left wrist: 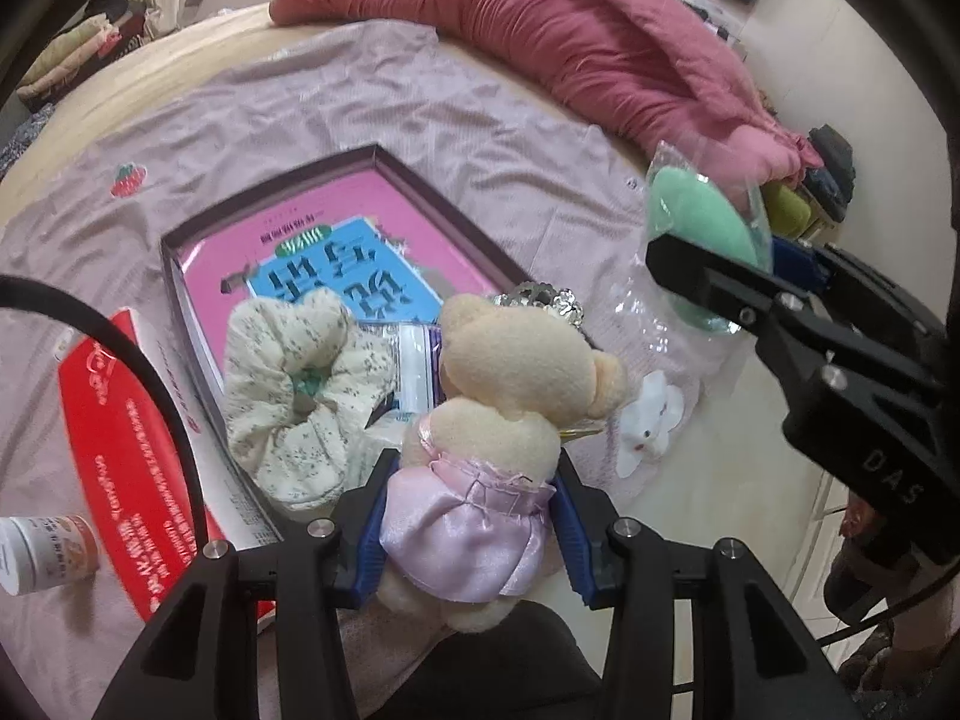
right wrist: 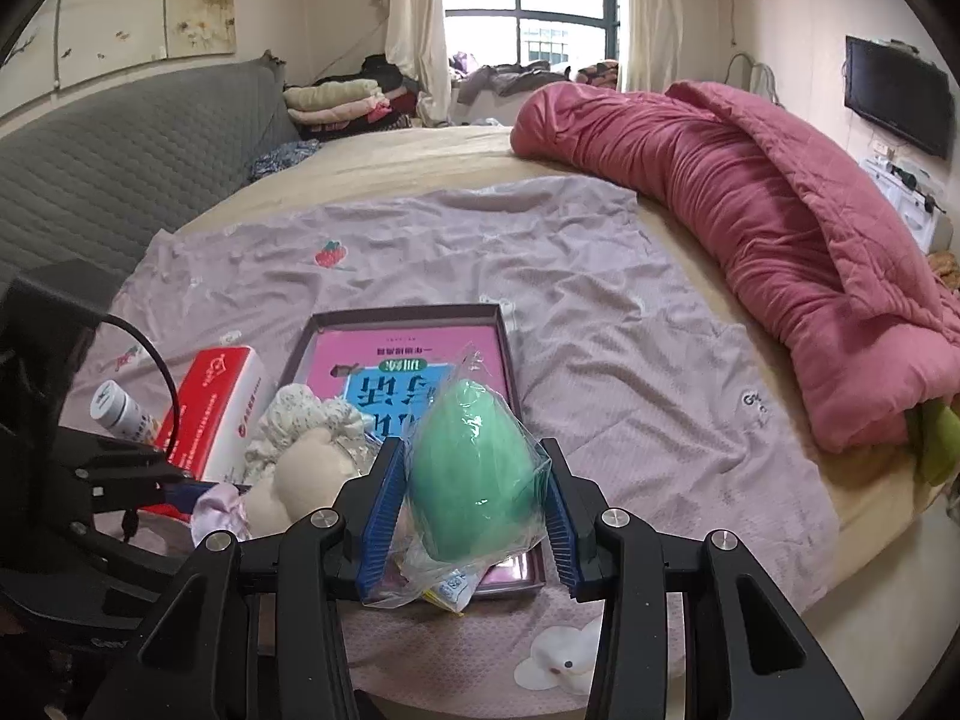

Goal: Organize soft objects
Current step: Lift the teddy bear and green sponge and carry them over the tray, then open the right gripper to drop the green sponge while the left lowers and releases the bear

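The plush bear (left wrist: 516,372), cream-coloured and dressed in a lilac satin skirt, is pinched at the waist between the blue pads of the left hand-held gripper (left wrist: 471,531), with its head over the near edge of a shallow dark box (left wrist: 420,180); its face is turned away and cannot be seen, and its lower legs are hidden behind the jaws. In the right wrist view only part of the bear (right wrist: 300,474) is seen, beside the left hand-held gripper's black body. A green egg-shaped sponge (right wrist: 474,474) sealed in a clear plastic bag is clamped between the pads of the right hand-held gripper (right wrist: 471,495), above the near right corner of the box (right wrist: 504,324). A cream floral scrunchie (left wrist: 300,396) is lying in the box on a pink and blue book (left wrist: 336,264), whose title is partly covered. A silvery scalloped object (left wrist: 540,300) behind the bear's head is mostly hidden and cannot be identified. A red and white carton (left wrist: 126,438) and a small white bottle (left wrist: 42,552) are lying left of the box, the bottle cut off at the frame edge. Everything is resting on a lilac sheet (right wrist: 600,312) spread over a bed, with a rolled pink quilt (right wrist: 750,192) along its far side.
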Demonstrator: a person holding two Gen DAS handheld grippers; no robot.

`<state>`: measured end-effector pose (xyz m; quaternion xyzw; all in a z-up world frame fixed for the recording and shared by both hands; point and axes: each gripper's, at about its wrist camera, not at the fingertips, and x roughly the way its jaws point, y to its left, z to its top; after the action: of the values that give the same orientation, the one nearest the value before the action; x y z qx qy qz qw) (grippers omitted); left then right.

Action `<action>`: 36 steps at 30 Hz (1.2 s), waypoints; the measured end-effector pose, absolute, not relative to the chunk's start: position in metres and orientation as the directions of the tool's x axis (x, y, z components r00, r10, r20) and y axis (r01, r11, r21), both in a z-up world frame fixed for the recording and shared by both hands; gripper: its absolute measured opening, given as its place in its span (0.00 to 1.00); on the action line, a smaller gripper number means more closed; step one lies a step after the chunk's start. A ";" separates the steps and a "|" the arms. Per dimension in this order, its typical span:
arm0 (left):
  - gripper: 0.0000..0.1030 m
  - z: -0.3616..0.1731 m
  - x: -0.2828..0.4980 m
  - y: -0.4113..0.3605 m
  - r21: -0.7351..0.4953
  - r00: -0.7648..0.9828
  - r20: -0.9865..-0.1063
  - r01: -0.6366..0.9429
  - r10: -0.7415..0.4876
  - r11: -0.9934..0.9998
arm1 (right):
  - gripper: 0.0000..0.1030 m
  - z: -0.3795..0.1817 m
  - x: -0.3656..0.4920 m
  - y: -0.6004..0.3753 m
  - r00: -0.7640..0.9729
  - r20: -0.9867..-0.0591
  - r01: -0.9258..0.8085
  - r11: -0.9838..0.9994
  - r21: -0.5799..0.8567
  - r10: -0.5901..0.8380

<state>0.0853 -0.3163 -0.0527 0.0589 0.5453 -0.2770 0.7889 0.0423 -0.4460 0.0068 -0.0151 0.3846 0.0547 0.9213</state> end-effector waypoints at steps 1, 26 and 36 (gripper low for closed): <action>0.46 -0.056 0.087 -0.317 -0.202 0.253 -0.896 0.501 -0.365 0.842 | 0.44 0.004 0.045 -0.446 0.694 -0.714 -0.114 0.993 0.019 0.093; 0.47 -0.089 0.113 -0.318 -0.156 0.247 -0.918 0.493 -0.310 0.856 | 0.46 -0.074 0.127 -0.433 0.520 -0.848 -0.154 0.988 0.021 0.100; 0.49 -0.094 0.118 -0.321 -0.149 0.253 -0.918 0.497 -0.307 0.855 | 0.49 -0.089 0.140 -0.436 0.486 -0.870 -0.127 0.992 0.018 0.078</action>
<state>0.1179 -0.3207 -0.0942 0.0858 0.5552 -0.2556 0.7868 0.1398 -0.4365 -0.0886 -0.0240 0.5033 0.0595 0.8617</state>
